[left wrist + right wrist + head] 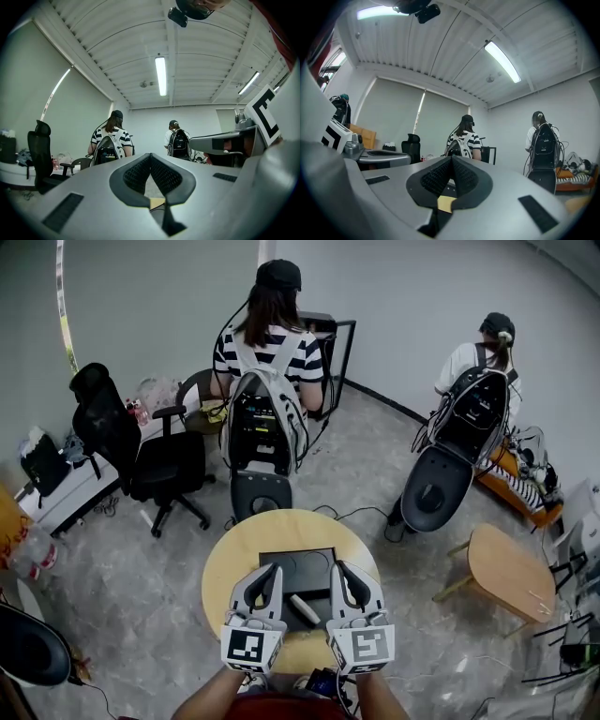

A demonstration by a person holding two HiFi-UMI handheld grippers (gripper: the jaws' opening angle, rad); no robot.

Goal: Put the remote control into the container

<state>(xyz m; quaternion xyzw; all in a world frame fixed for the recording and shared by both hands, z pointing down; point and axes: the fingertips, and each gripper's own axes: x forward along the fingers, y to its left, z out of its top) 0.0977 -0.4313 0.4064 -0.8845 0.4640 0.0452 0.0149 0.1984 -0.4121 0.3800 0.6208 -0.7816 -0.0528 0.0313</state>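
A pale remote control (pixel 303 607) lies on the round wooden table (pixel 220 568), just in front of a flat black container (pixel 298 565) at the table's middle. My left gripper (pixel 271 570) hovers to the left of the remote and my right gripper (pixel 340 568) to its right, both pointing away from me over the container's near corners. In the left gripper view the left gripper (pixel 150 155) has its pads together with nothing between them. The right gripper (pixel 451 158) looks the same in the right gripper view. Neither touches the remote.
A person in a striped shirt (pixel 268 351) with a backpack stands beyond the table, and a second person (pixel 480 381) stands at the far right. A black office chair (pixel 150 460) is at the left, a dark stool (pixel 260 493) just behind the table, a small wooden side table (pixel 506 570) at the right.
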